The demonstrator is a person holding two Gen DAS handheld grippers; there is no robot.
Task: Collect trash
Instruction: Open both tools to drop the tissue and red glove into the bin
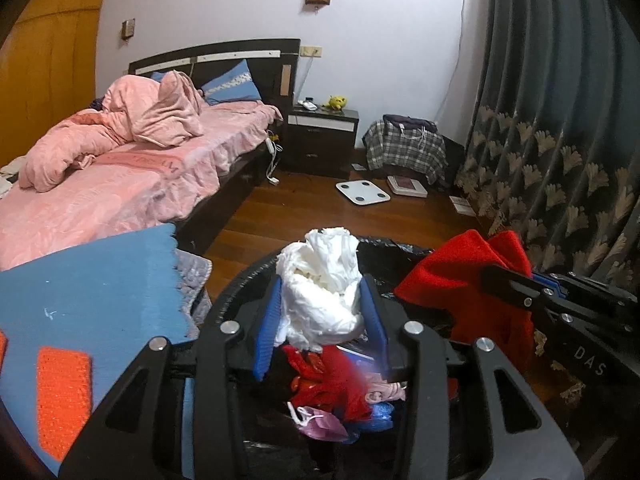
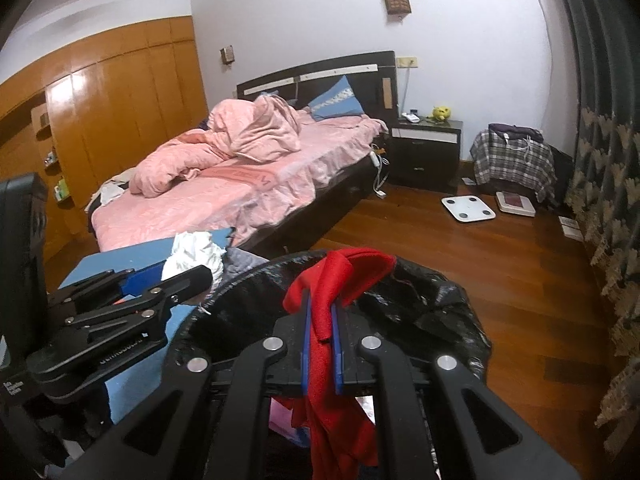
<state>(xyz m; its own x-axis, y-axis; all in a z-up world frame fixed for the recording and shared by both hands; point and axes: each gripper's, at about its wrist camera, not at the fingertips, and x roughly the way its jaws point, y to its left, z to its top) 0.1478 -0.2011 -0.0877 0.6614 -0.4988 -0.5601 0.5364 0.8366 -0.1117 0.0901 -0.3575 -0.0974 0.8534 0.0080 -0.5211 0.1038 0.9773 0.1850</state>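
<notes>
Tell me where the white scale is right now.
The white scale lies flat on the wood floor, right of the bed, in front of the nightstand and beside a second scale.

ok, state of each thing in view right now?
left gripper: shut on white crumpled wad, over the bin
right gripper: shut on red cloth, over the bin
black-bagged bin: open, trash inside
bed: unmade
curtain: drawn

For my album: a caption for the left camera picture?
Left gripper holds crumpled white plastic over the black-lined bin.
</notes>
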